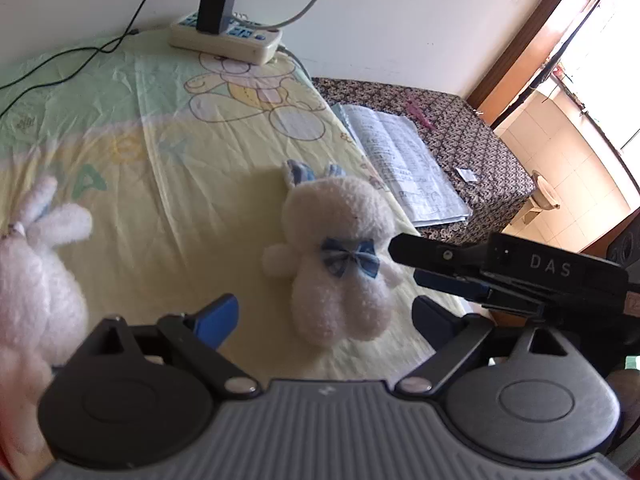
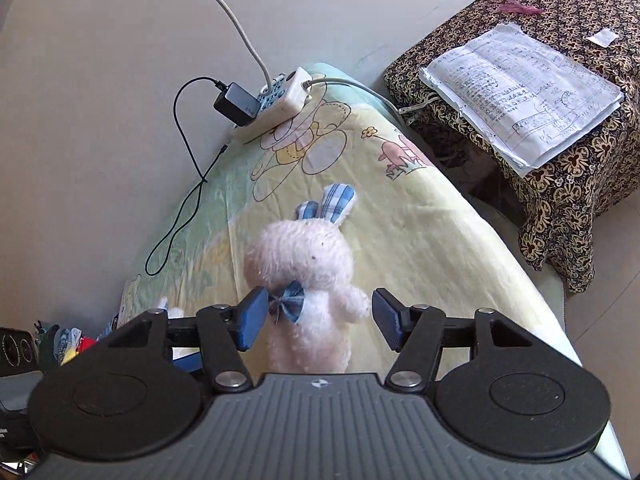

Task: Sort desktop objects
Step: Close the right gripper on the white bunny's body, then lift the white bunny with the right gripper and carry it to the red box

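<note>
on yellow sheet (image 2: 420, 240) plush rabbit (image 2: 308, 280) lies lengthwise, ears toward power strip (image 2: 276, 108).

My left wrist camera sits just behind my left tool (image 1: 324, 318) and looks forward and down across the cartoon-print surface (image 1: 168, 168) toward the wall, close over the plush rabbit (image 1: 340, 256). My right tool (image 1: 460, 268) crosses its right side. My right wrist camera rides behind that same tool (image 2: 316, 320) and looks down steeply, nearer still (the rabbit (image 2: 304, 276) lies between its fingers). Both views share the rabbit, the power strip (image 1: 226, 38) (image 2: 276, 104) by the wall and the open notebook (image 1: 404, 164) (image 2: 520, 88) on the patterned cloth to the right.
</note>
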### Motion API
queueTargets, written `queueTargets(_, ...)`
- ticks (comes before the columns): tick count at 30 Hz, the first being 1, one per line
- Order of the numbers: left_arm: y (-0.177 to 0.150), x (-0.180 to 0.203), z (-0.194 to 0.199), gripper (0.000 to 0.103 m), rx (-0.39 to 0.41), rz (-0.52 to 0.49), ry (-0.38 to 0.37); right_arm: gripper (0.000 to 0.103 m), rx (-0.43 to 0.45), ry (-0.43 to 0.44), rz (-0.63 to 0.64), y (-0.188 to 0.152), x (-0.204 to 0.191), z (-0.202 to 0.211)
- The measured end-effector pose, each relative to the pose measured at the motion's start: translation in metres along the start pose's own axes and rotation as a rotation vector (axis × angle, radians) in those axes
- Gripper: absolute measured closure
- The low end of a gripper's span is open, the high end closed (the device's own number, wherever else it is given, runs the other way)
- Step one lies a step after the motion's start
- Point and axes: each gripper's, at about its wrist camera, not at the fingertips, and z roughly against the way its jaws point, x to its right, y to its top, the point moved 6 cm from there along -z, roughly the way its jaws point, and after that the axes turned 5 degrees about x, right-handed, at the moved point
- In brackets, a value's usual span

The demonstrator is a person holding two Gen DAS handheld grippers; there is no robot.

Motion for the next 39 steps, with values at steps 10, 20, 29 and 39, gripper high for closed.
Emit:
queueTargets(10,0.014,0.001,-0.042,0.021,-0.031,-0.023,-0.005,0.038,-0.050,0.078,-0.033,0.016,0.001,-0.042)
queueTargets(20,0.017,-0.005,-0.048,0.031,-0.020,0.034,-0.066,0.050,-0.128,0.192,-0.067,0.007,-0.005,-0.056)
queueTargets(29,0.004,0.009,-0.019,0.043,-0.027,0.004,-0.103,0.057,-0.140,0.182,-0.039,-0.005,-0.016,-0.027)
queueTargets(39,-0.028,0.022,0.058,0.043,0.033,-0.029,-0.115,0.059,-0.137,0.233,0.021,-0.038,-0.050,0.026)
